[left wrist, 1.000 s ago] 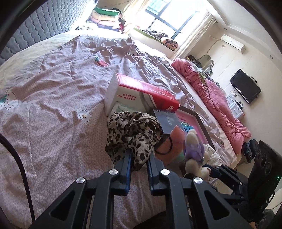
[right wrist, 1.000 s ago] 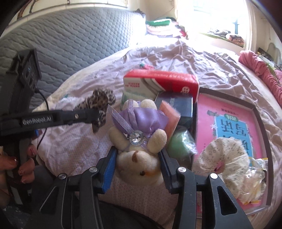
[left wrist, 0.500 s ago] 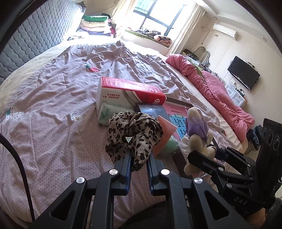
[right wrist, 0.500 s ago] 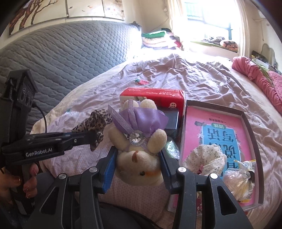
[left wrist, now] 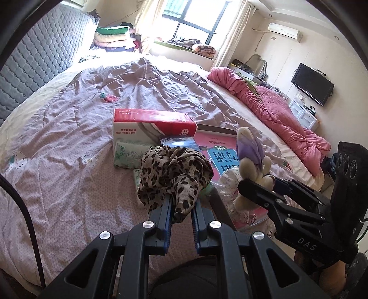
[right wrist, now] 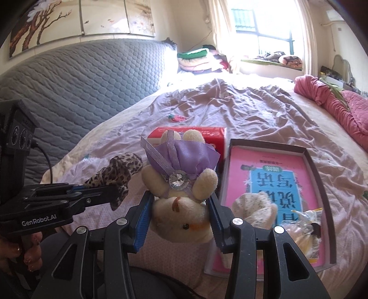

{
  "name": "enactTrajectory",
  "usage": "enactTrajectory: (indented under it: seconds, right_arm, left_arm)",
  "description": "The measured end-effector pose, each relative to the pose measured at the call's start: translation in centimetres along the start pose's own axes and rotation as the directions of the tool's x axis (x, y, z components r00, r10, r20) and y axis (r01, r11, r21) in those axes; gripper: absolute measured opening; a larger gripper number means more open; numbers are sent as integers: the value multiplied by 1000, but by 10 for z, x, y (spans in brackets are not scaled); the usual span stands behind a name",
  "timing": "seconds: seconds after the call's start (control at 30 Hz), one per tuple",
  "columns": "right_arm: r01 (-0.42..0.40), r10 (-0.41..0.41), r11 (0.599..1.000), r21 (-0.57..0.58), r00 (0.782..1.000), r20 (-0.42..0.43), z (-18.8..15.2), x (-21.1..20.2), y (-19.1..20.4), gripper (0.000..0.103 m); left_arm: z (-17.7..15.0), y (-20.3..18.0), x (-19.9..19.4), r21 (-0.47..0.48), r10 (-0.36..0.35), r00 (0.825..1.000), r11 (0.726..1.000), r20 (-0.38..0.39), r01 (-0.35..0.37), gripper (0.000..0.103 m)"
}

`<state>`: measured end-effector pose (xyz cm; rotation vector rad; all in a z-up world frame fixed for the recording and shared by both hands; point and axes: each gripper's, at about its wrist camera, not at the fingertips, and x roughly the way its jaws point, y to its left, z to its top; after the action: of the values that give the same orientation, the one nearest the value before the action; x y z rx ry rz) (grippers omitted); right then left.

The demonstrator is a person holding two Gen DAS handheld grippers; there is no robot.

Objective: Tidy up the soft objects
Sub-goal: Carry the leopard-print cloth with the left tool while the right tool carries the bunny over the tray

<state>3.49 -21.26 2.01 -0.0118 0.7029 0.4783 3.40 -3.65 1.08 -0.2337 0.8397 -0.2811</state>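
**Both claws lifted off the bed**

Since a second ago both have risen: left claw (left wrist: 181,207) clamps the leopard scarf (left wrist: 172,172), right claw (right wrist: 180,214) pinches the plush bunny (right wrist: 184,195). Beyond, the tray (right wrist: 310,165) holds a pink book (right wrist: 264,174) and floral scrunchie (right wrist: 253,207), beside the tissue box (left wrist: 151,124).

Bed cover (left wrist: 142,92): mauve, creased, with a strawberry patch (left wrist: 109,97).
Headboard (right wrist: 76,76): grey, quilted.
Tissue box (left wrist: 151,125): red and white, lying on the bed cover, beside the tray.
Tissue pack (left wrist: 127,154): green and white, just in front of the tissue box.
Tray (right wrist: 309,158): dark rim, holds a pink book (right wrist: 269,177).
Pink quilt (left wrist: 273,110): bunched along the far side of the bed.
TV (left wrist: 312,84): dark, on the wall.
Air conditioner (left wrist: 284,28): high on the wall.
Folded bedding (left wrist: 112,36): stacked by the window (left wrist: 195,21).
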Motion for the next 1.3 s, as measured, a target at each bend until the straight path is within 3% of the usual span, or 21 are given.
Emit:
enactTrajectory:
  seconds: [0.57,1.3]
  right_arm:
    - [145,-152,982,125,987,53,0,-45,-71,48]
    - [247,-272,935,254,960,68,-10,-80,-133,48]
  left_arm:
    - [11,-46,0,79,-36,999,996,4,36,16]
    - [11,-135,39,205,-137,986,967,-93,154,16]
